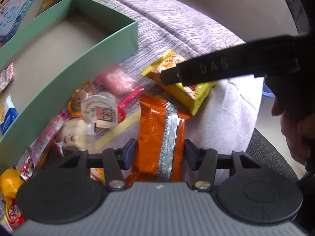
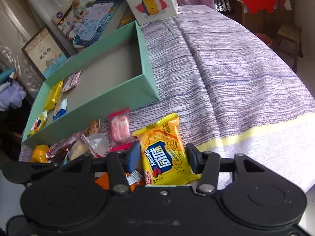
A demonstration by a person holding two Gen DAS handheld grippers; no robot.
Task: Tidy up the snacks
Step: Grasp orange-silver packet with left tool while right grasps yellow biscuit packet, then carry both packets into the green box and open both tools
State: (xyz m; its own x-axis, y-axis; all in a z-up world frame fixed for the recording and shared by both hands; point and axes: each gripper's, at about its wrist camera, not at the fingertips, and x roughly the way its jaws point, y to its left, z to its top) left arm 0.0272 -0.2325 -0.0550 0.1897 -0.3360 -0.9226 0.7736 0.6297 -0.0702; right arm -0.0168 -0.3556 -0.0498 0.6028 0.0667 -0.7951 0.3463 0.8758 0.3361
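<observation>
My left gripper (image 1: 160,153) is open, its jaws on either side of an orange snack packet (image 1: 157,129) with a silver seam that lies on the purple bedspread. My right gripper (image 2: 163,157) is open around a yellow cracker packet (image 2: 167,153); that packet also shows in the left wrist view (image 1: 189,92), with a right finger (image 1: 216,68) over it. A green open box (image 2: 145,59) stands to the left and holds several small snacks (image 2: 53,96). A pile of loose snacks lies beside it: a pink candy (image 1: 118,82), a jelly cup (image 1: 102,110).
Toy boxes (image 2: 151,0) and a framed certificate (image 2: 45,53) stand behind the green box. The bedspread (image 2: 236,68) stretches to the right, with its edge dropping off at the far right. A chair (image 2: 289,37) stands on the floor beyond.
</observation>
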